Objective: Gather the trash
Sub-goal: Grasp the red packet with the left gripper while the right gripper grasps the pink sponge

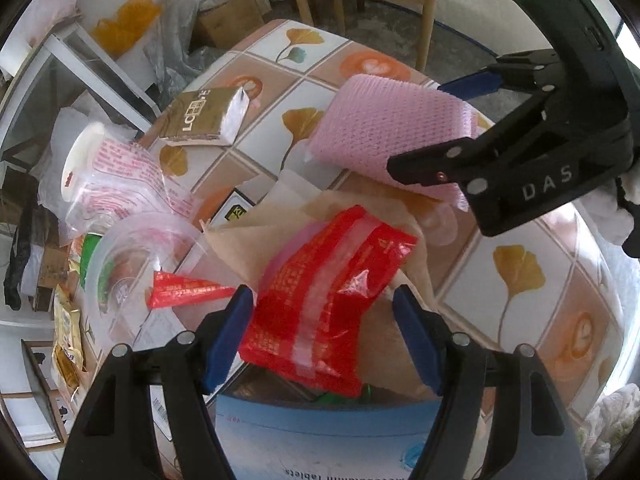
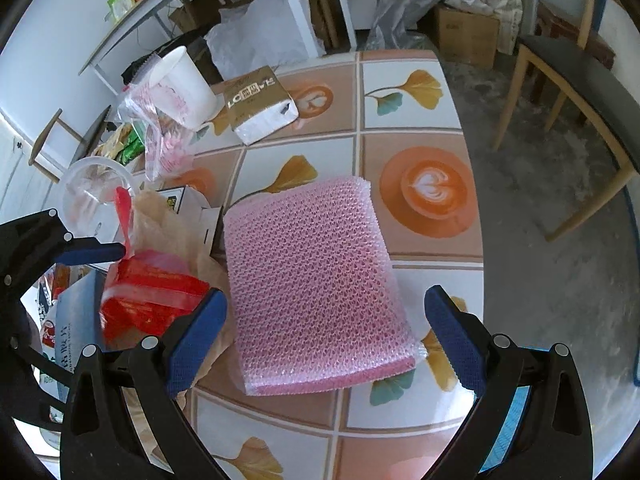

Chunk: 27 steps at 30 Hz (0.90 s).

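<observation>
the left claw point(image 1: 324, 320) hangs with jaws apart around a red wrapper point(image 1: 324, 300), pads not pressing it. the wrapper lies on brown paper point(image 1: 240, 244) near the surface's point(image 2: 416, 148) left edge. the right claw point(image 2: 326, 328) stands apart over a pink foam pad point(image 2: 312, 280) mid-surface. farther off, a tissue pack point(image 2: 260, 100) and paper cup point(image 2: 186, 88) sit at the far left corner.

Two close, steeply downward wrist views, sharing the table point(image 1: 532, 292) and red wrapper point(image 2: 152, 300).
</observation>
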Available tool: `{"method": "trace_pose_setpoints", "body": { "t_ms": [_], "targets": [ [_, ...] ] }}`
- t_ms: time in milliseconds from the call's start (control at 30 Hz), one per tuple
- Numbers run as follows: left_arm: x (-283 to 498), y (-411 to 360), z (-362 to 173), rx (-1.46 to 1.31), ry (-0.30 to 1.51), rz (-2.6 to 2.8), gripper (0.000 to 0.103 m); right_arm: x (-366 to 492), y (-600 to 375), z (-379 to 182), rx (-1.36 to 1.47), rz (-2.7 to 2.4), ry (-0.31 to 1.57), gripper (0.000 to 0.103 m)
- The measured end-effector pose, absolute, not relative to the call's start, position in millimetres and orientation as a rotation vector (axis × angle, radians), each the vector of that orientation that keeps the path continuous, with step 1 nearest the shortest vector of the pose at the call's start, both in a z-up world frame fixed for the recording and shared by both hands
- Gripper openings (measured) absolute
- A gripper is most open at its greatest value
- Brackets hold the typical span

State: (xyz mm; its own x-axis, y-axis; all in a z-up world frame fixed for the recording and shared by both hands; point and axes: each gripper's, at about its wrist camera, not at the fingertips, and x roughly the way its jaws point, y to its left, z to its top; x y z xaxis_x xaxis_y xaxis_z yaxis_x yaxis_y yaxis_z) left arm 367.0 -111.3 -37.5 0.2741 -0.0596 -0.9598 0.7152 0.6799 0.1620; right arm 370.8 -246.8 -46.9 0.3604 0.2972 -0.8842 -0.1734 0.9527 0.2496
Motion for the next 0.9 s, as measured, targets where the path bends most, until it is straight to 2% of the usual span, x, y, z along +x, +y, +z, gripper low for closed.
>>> {"method": "trace_pose_setpoints", "body": {
  "t_ms": [100, 267, 433, 800, 833, 867, 900],
  "targets": [
    [370.0, -108.9, -36.8, 0.650, 1.193, -0.571, 0.063, 371.6, -248.1, -47.2, 0.131, 0.300, 1.164, 0.093],
    [369.9, -101.1, -26.1, 0.610, 1.184, -0.573, 0.045, 370.1, -253.3, -44.8, 0.176, 0.313, 1.162, 0.082],
    [368.5, -94.7, -18.4, 0.587, 1.163, -0.569, 0.034, 369.1, -256.7, -43.4, 0.198, 0.310, 1.164, 0.077],
    [357.7, -79.1, 14.7, 0.534, 1.075, -0.542, 0.031, 359.3, -266.6, -31.4, 0.269, 0.327, 1.138, 0.073],
    [356.4, -76.0, 20.4, 0.515, 1.067, -0.538, 0.031, 357.7, -268.5, -29.4, 0.281, 0.331, 1.133, 0.056],
    [355.1, -73.3, 25.4, 0.499, 1.062, -0.536, 0.031, 356.4, -271.8, -27.7, 0.309, 0.340, 1.141, 0.050],
    [353.9, -70.4, 28.7, 0.485, 1.057, -0.535, 0.031, 355.2, -276.2, -26.4, 0.347, 0.347, 1.144, 0.048]
  ]
}}
